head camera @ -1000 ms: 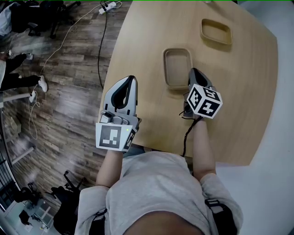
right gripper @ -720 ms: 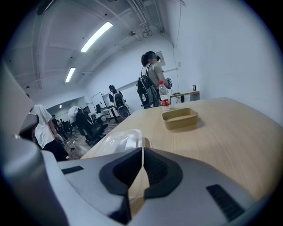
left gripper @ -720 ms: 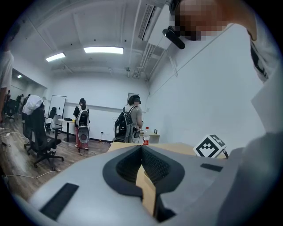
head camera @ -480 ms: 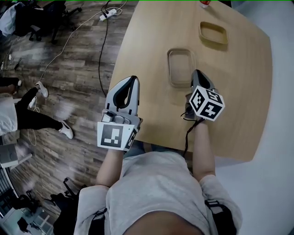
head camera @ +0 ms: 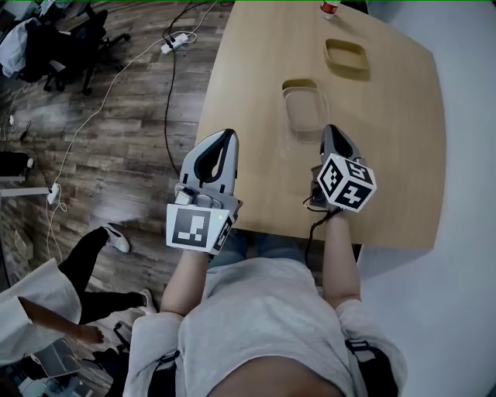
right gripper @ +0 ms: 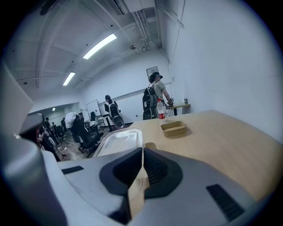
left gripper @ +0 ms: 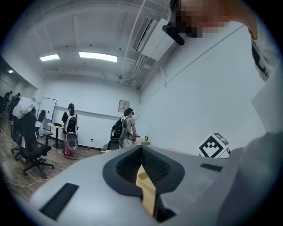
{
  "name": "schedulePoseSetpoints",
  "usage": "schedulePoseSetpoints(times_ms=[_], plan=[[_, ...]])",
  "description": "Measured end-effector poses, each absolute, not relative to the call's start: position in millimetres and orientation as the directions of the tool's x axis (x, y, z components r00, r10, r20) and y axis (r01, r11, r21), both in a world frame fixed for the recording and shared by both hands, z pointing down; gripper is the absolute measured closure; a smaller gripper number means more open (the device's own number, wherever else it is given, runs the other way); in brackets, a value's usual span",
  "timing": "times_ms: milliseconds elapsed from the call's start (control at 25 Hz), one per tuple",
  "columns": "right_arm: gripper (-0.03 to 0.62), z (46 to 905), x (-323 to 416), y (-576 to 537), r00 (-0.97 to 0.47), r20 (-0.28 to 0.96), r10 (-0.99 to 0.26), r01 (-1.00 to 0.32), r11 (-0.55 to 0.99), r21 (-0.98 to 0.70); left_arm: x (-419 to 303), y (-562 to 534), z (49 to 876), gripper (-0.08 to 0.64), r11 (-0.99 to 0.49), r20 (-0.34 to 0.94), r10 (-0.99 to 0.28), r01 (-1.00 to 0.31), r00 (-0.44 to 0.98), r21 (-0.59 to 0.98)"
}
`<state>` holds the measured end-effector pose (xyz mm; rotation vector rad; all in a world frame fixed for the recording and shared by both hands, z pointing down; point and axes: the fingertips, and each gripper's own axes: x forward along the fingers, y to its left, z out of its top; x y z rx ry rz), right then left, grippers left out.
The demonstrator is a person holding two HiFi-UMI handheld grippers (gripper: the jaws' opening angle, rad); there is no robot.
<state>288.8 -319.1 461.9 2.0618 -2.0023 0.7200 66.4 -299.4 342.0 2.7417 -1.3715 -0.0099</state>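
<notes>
Both grippers are held over the near edge of a wooden table (head camera: 387, 155). My left gripper (head camera: 225, 133) is shut with nothing in it and hangs at the table's left edge. In its own view the left gripper (left gripper: 142, 149) points out into the room. My right gripper (head camera: 328, 128) is shut too, with nothing held, just short of a clear plastic lid (head camera: 304, 110). In its own view the right gripper (right gripper: 142, 151) has the clear lid (right gripper: 116, 141) right beyond its tips. A tan piece (head camera: 297, 84) shows at the lid's far end.
A tan tray (head camera: 346, 56) lies farther back, with a red-capped bottle (head camera: 329, 8) at the far edge. That tray (right gripper: 173, 128) and bottle (right gripper: 161, 110) also show in the right gripper view. Cables (head camera: 167, 70), office chairs (head camera: 54, 46) and a walking person (head camera: 70, 271) are on the wood floor at left.
Both grippers stay shut and have drawn back a little from the trays. The person on the floor at left has walked toward the near side.
</notes>
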Motion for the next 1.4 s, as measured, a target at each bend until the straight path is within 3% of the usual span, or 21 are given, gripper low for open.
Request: schedulePoseSetpoints(times_ms=[1400], plan=[[0.572, 339, 214, -176, 0.229, 0.183, -0.956, -0.964, -0.249, -0.094, 29, -226, 307, 0.545, -0.815, -0.09, -0.579, -0.577, 0.81, 0.052]])
